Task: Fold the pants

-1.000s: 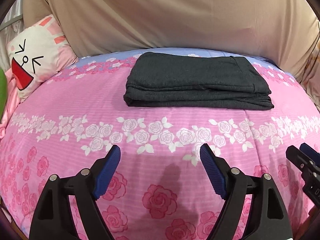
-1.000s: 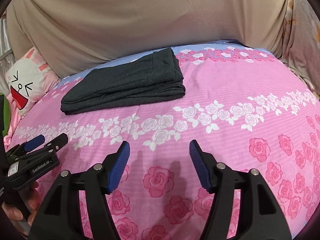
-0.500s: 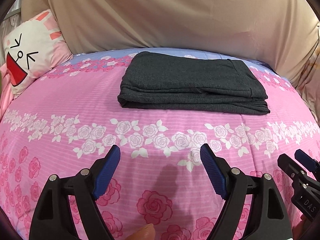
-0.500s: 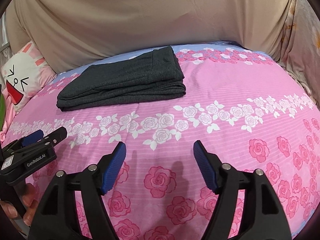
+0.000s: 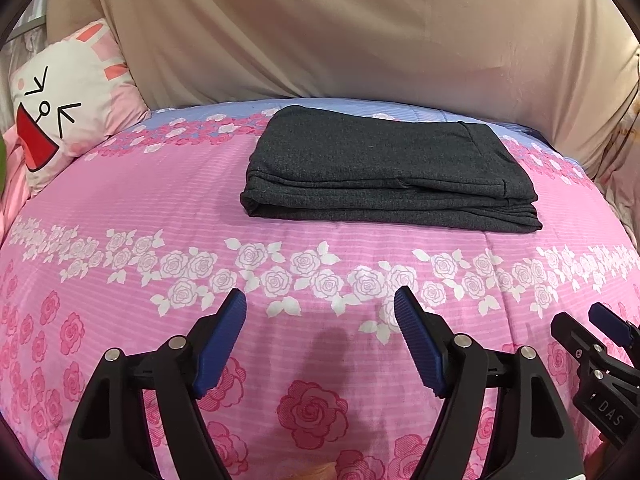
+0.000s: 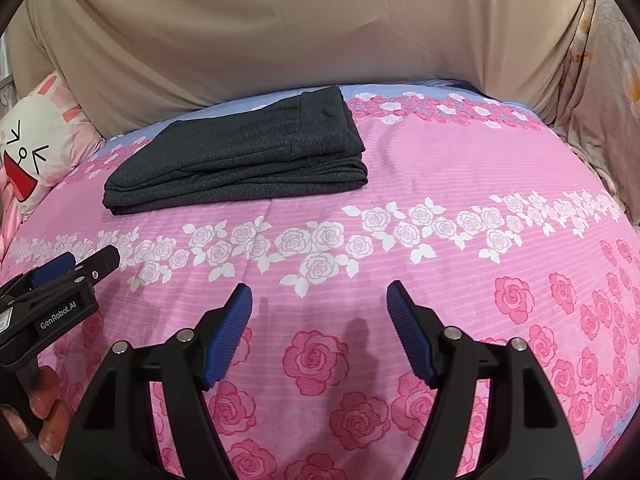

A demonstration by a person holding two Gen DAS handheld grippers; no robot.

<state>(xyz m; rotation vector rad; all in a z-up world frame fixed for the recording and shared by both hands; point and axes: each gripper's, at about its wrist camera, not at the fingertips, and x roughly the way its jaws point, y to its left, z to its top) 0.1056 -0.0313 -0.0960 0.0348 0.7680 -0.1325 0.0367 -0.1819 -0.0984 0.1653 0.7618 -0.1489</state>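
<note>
Dark grey pants [image 5: 384,168] lie folded in a flat stack of several layers on the far half of the pink rose bedspread [image 5: 160,208]. They also show in the right wrist view [image 6: 240,164], at the back left. My left gripper [image 5: 320,300] is open and empty, well short of the pants, above the bedspread. My right gripper [image 6: 319,294] is open and empty too, near the bed's front. Each gripper shows at the edge of the other's view: the right one [image 5: 588,328] and the left one [image 6: 86,262].
A white and pink cartoon pillow [image 5: 68,120] leans at the back left. A beige sheet [image 5: 340,28] hangs behind the bed. A patterned curtain [image 6: 600,60] hangs at the right. The bedspread [image 6: 460,184] stretches to the right of the pants.
Both grippers have shifted slightly, so the pants sit a bit differently in each view. Both stay open and empty. The pants have not moved on the bed.
</note>
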